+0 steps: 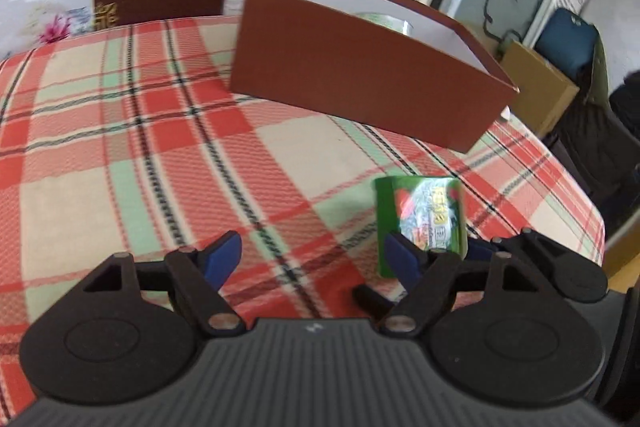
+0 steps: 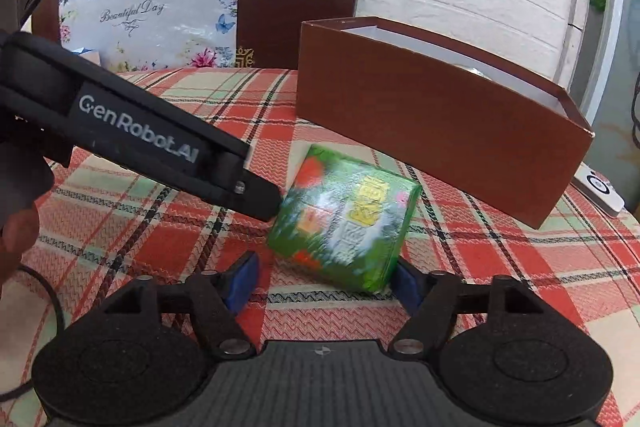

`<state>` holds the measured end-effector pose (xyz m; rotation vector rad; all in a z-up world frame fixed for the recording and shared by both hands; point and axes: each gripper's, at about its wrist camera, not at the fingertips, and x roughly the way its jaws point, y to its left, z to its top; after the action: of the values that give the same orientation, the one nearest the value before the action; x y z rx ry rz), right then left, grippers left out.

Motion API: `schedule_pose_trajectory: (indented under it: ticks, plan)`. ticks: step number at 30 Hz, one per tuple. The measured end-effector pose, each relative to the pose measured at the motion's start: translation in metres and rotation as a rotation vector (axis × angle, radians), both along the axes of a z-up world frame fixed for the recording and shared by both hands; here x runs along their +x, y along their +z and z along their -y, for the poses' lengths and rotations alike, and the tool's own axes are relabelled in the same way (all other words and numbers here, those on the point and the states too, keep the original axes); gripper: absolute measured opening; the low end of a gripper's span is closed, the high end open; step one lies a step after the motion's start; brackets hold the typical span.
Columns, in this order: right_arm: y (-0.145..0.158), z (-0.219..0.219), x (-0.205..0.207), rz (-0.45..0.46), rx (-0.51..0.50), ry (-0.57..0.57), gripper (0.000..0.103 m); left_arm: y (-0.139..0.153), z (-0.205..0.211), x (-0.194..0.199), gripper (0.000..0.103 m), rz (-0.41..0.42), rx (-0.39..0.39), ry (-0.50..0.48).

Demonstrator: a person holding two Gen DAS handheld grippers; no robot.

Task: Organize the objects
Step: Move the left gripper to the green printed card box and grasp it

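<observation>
A green printed packet (image 2: 344, 223) stands tilted on the plaid tablecloth (image 2: 120, 239), blurred. It lies between the blue pads of my right gripper (image 2: 326, 285), which is open; its lower corner is close to the right pad and the left pad is well clear. My left gripper (image 1: 314, 259) is open with nothing between its pads; the packet (image 1: 420, 219) shows just beyond its right finger. In the right wrist view the left gripper (image 2: 264, 201) reaches in from the left, its tip at the packet's left edge. One of the right gripper's fingers (image 1: 552, 259) shows beside the packet.
An open brown box (image 2: 432, 131) with a white inside stands just behind the packet; something greenish lies in the box (image 1: 380, 21). A white remote (image 2: 600, 191) lies at its right end. A brown chair back (image 2: 296, 7) and floral panel (image 2: 152, 19) stand behind the table.
</observation>
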<state>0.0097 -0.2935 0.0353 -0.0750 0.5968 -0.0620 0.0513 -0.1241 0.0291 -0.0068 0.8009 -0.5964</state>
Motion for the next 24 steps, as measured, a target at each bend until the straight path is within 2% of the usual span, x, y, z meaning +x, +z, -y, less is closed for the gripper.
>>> schedule_pose_trajectory:
  ticks: [5, 7, 10, 13, 15, 24]
  plan:
    - [-0.001, 0.006, 0.007, -0.001, 0.044, -0.006, 0.082, -0.009, 0.008, 0.012, 0.078, -0.067, 0.031, 0.031]
    - [-0.002, 0.008, 0.009, 0.001, 0.056, -0.006, 0.082, -0.005, 0.009, 0.014, 0.079, -0.063, 0.036, 0.042]
    - [-0.002, 0.01, 0.011, 0.005, 0.067, -0.01, 0.082, 0.002, 0.009, 0.018, 0.079, -0.041, 0.091, 0.082]
    - [-0.002, 0.009, 0.012, 0.009, 0.061, -0.015, 0.081, 0.01, 0.004, 0.023, 0.079, -0.061, 0.052, 0.097]
    - [-0.002, 0.007, 0.013, 0.009, 0.054, -0.017, 0.081, 0.016, 0.009, 0.025, 0.079, -0.055, 0.057, 0.081]
    - [-0.004, 0.009, 0.014, 0.008, 0.058, -0.019, 0.082, 0.017, 0.051, 0.019, 0.079, 0.005, 0.169, 0.021]
